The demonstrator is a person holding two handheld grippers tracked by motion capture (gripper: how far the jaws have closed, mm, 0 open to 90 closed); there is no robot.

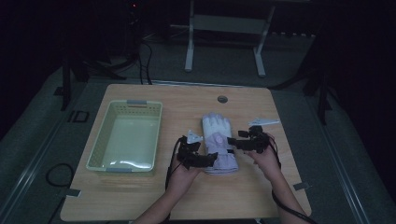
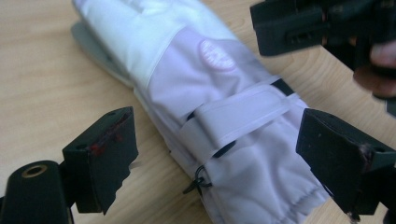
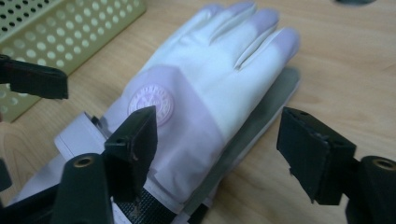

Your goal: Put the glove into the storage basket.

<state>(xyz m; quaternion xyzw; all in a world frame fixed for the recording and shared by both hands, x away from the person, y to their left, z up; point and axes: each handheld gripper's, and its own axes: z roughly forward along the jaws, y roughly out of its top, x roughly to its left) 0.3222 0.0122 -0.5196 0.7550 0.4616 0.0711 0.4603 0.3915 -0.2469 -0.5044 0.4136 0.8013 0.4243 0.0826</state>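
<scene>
A white and lilac winter glove [image 1: 218,140] lies flat in the middle of the wooden table [image 1: 140,196], fingers pointing away from the person. In the left gripper view its strapped cuff [image 2: 243,140] sits between the jaws of my left gripper [image 2: 219,163], which stand wide and apart from the fabric. My right gripper [image 3: 224,154] is open over the glove's right edge [image 3: 210,93], where a grey layer [image 3: 261,116] shows underneath. From above, the left gripper [image 1: 210,158] is at the cuff's left side and the right gripper [image 1: 233,141] at its right.
A pale green perforated basket [image 1: 100,140] stands empty at the left of the table, and its wall [image 3: 70,28] appears in the right gripper view. A round cable hole [image 1: 222,99] sits near the far edge. Dark floor and a stand's legs lie beyond the table.
</scene>
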